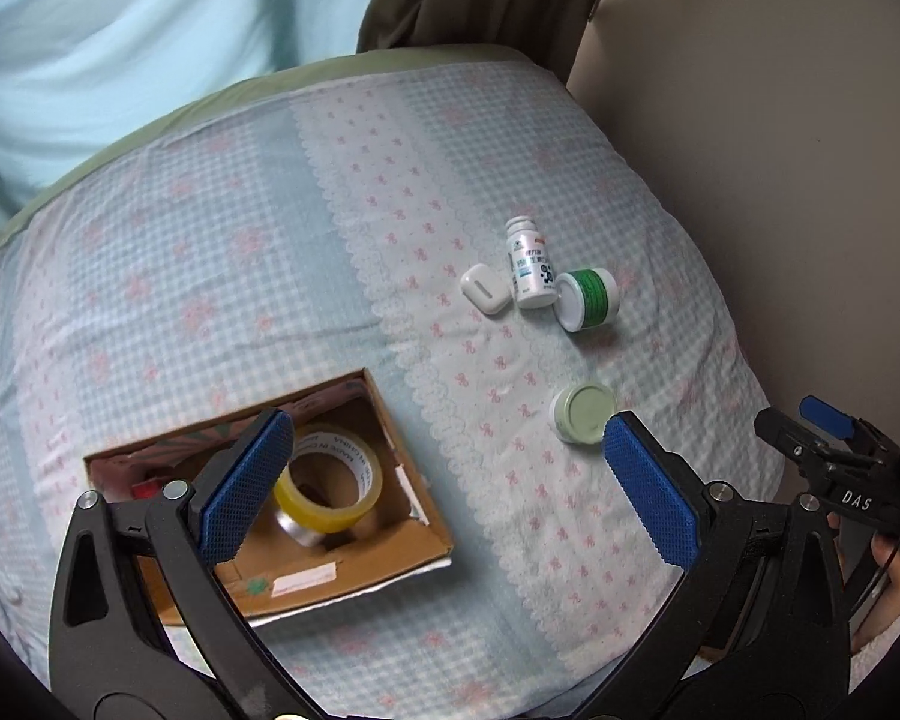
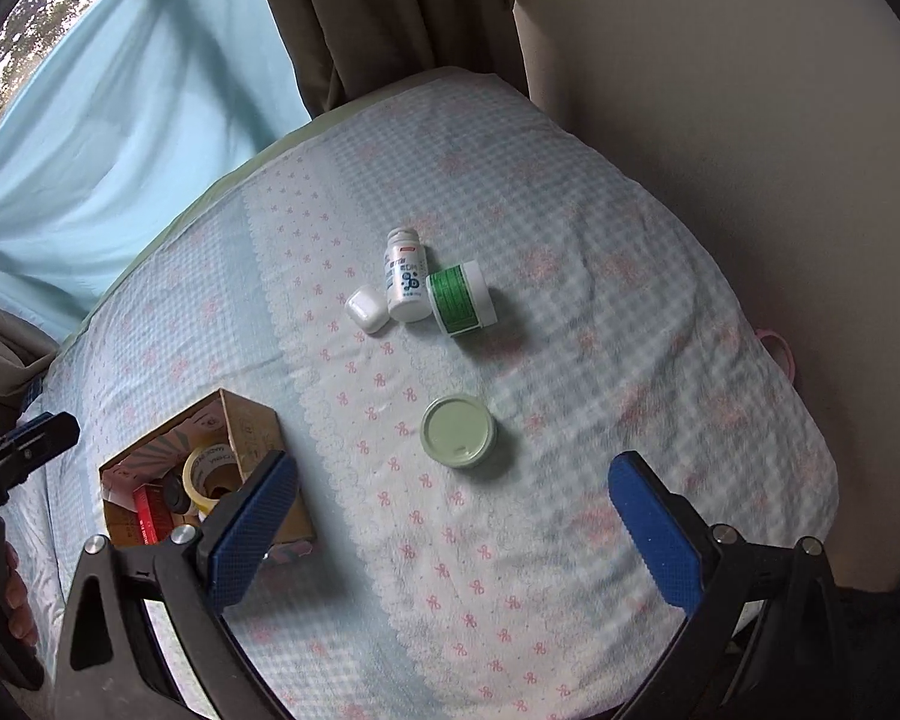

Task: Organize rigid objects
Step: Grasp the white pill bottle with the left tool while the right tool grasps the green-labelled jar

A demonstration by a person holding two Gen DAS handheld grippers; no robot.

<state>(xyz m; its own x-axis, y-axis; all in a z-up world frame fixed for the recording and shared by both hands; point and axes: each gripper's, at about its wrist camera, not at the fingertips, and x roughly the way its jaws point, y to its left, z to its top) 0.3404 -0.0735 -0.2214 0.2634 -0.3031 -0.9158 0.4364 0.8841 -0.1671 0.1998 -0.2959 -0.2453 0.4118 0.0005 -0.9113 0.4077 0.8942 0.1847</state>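
Both claws hover spread wide and empty above the bed (image 2: 570,228): the left claw (image 1: 444,492) over the cardboard box (image 1: 414,516), the right claw (image 2: 450,534) near the pale green jar (image 2: 459,431). In the box, a tape roll (image 1: 330,480) shows; the other contents are partly hidden. Further off, 3 items lie touching: white case (image 2: 367,309), white bottle (image 2: 406,279), green-labelled jar (image 2: 461,299). Curtains (image 2: 390,12) hang behind the checked bedspread.

Dim soft daylight, fisheye-warped edges, slight blur

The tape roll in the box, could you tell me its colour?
Translucent yellow tape roll, clearest in the left wrist view.
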